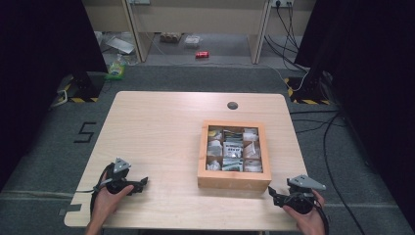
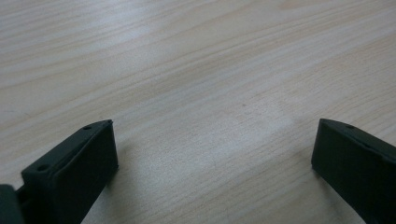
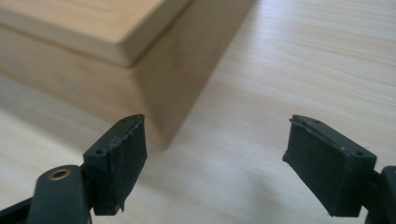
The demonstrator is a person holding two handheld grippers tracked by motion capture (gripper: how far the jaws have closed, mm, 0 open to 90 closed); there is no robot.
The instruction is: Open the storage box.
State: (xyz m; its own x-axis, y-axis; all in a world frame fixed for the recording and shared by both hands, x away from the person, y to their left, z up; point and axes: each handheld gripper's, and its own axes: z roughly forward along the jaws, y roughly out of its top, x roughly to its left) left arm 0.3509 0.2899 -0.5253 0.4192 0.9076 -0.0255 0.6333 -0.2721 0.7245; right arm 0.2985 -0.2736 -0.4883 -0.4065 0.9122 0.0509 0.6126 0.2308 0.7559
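You hold two hand-held grippers, left (image 1: 142,183) at seven o'clock and right (image 1: 272,194) at five, both gaping and empty. One wooden box (image 1: 234,182) (nine compartments, three by three) sits on the desk (image 1: 161,127) between them.

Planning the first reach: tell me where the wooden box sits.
In the high view the wooden box sits right of the table's centre, toward its near edge, just ahead-left of the right claw.

left hand-held gripper (image 1: 143,182) agape, right hand-held gripper (image 1: 272,192) — agape
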